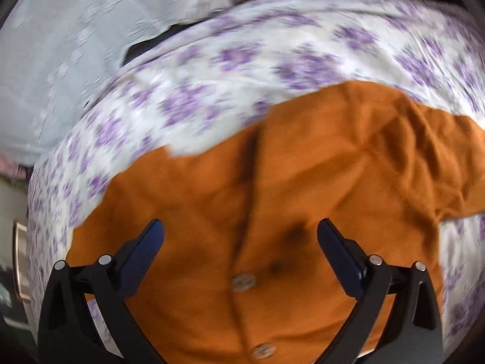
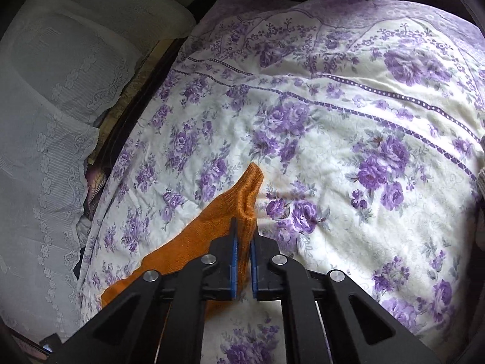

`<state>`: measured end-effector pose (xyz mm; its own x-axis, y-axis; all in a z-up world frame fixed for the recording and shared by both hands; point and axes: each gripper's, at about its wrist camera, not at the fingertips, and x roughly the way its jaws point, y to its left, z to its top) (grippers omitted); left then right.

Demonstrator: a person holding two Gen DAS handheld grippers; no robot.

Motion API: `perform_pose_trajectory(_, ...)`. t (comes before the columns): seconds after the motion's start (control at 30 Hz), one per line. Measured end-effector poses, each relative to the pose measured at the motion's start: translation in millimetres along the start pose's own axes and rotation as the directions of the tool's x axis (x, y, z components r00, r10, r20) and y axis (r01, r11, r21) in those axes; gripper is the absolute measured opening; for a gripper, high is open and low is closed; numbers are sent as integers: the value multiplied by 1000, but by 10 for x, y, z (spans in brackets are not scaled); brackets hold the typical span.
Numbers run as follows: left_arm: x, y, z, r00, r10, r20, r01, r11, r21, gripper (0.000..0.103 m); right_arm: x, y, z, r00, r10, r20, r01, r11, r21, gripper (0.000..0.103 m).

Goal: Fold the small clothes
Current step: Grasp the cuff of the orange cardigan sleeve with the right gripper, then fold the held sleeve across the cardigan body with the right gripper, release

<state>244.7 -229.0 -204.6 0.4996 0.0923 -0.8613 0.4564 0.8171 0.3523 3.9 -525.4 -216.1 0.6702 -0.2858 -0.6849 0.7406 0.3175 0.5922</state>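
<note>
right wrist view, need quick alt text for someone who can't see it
The right gripper is shut on a bunched end of an orange knit garment, which trails down to the left over a bedspread printed with purple flowers. A white lace cloth lies along the left edge.

No legible text, label, brand, number or sign found in either view (the left wrist view is motion-blurred, so fine print there could not be made out).

The orange cardigan is matt, fuzzy knit (shiny buttons), the floral bedspread smooth woven cloth.
</note>
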Motion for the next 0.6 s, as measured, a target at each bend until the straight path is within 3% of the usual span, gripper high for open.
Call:
perform_pose_trajectory(0.07,138,-236,35,998,61,-16,-60,997,46,99,-95,91,-3,1000,20,15,-19,999,-34,7)
perform_pose_trajectory(0.1,124,-268,42,996,92,19,-93,995,37,99,-142,156,-8,999,28,22,-26,998,-61,7)
perform_pose_trajectory(0.17,89,-269,30,996,93,14,-93,995,36,98,-240,322,-34,998,56,34,-51,991,-122,7)
perform_pose_trajectory(0.27,2,-109,32,1000,-6,1,6,1000,-20,98,-387,675,-134,992,114,45,-101,969,-226,7)
perform_pose_trajectory(0.4,-127,220,29,990,-141,-4,140,986,-92,98,-499,1242,-377,979,204,12,-185,909,-373,7)
perform_pose_trajectory(0.6,-338,557,93,973,-223,58,229,963,-143,98,-556,1897,-846,952,291,-93,-298,813,-501,7)
